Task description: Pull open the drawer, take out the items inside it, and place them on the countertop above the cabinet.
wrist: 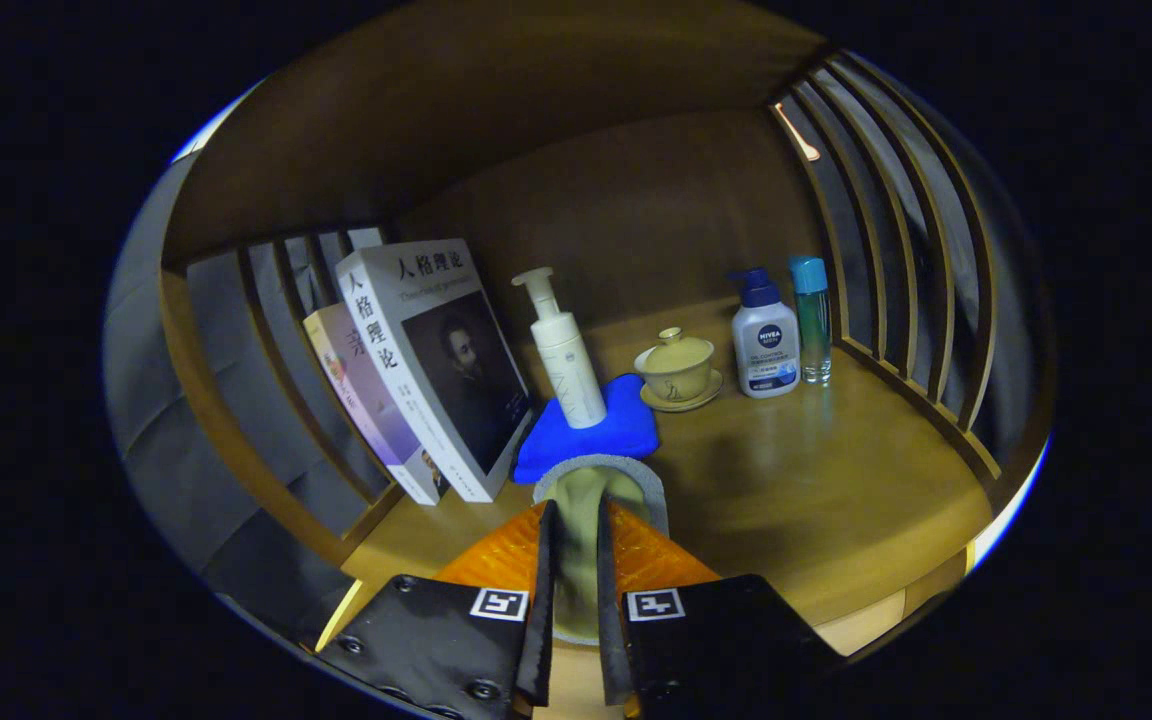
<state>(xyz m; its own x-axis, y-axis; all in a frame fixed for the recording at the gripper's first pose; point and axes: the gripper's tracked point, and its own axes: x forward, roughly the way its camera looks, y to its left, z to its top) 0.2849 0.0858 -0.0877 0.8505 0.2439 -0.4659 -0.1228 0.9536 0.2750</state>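
Clamped between nearly closed gripper fingers, a sponge is carried (pump bottle just ahead could be toppled).

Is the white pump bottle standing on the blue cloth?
Yes, the white pump bottle stands upright on the blue cloth, just beyond the gripper, whose fingers pinch a grey-edged pad.

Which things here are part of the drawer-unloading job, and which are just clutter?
Job:
- gripper, shut on the grey-rimmed pale green pad
- wooden countertop ahead of it

Likely clutter (origin unclear):
- two leaning books
- white pump bottle on blue cloth
- lidded beige cup on saucer
- white bottle with blue pump
- clear teal-capped bottle
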